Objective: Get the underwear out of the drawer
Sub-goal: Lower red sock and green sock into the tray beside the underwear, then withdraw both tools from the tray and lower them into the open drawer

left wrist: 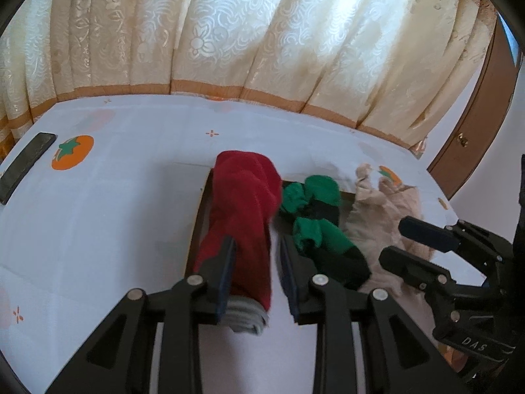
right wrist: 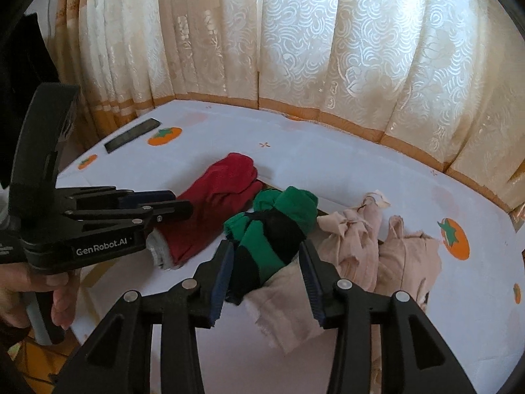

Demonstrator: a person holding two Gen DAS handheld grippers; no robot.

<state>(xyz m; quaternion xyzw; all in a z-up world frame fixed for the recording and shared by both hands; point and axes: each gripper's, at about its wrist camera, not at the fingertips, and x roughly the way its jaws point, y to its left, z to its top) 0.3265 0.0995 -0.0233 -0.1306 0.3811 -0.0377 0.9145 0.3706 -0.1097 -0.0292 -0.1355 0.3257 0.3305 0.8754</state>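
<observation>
Nearest the lens, the left gripper stood with its two fingers apart, straddling the near end of one red rolled garment without clamping it; a grey band showed at that roll's near end. The right gripper was likewise spread wide, its two blue-padded fingers flanking one green-and-black bundle but not pressed onto it. Seen from the right wrist view, the left gripper's body bore the white lettering "GenRobot.AI", with the person's left hand wrapped round its handle. In the left wrist view, the right gripper's body carried the letters "DAS".

The underwear lay in three lots: the red roll, the green-and-black bundle and a crumpled beige heap, side by side. They sat in and over one shallow brown drawer, largely hidden beneath them. A white cloth covered the surface; four orange persimmon prints were countable in the right wrist view, one at. One dark flat slab rested near the far left edge. Cream patterned curtains hung behind.
</observation>
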